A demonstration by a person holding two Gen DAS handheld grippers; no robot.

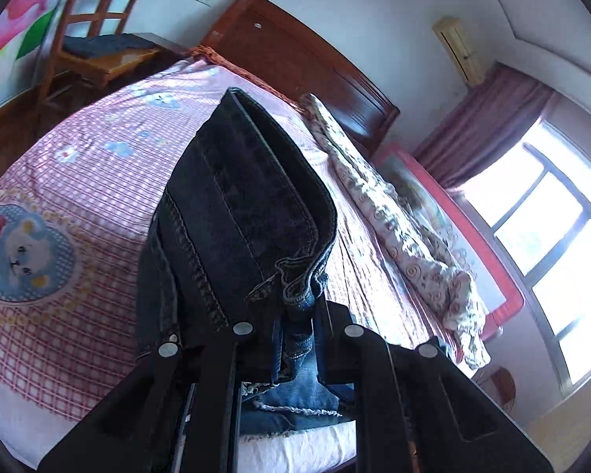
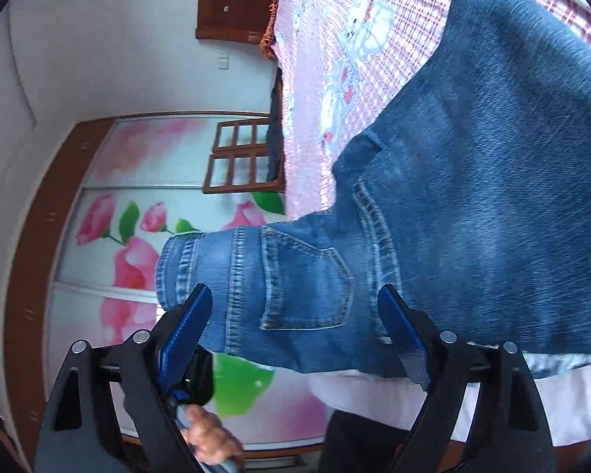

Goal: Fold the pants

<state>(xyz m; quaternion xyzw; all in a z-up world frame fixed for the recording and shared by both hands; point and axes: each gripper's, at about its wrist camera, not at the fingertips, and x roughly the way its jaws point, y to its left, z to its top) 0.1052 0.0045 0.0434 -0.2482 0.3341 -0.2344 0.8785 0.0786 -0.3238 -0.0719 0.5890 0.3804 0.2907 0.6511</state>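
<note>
2 views show the jeans [image 1: 248,213] lifted over the bed's pink checked sheet [image 1: 78,197]. In the left wrist view, the left gripper [image 1: 295,315] is clenched on the bunched waistband, raising the denim so it hangs free for folding. In the right wrist view, the right gripper [image 2: 295,315] stands released, fingers either side of the back pocket [image 2: 307,283], likely ready to pinch there.

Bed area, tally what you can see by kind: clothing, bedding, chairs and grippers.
Jeans: 1
Bedding, checked sheet and floral quilt: 2
Wooden chair: 1
Grippers, left gripper and right gripper: 2
Total: 6
</note>
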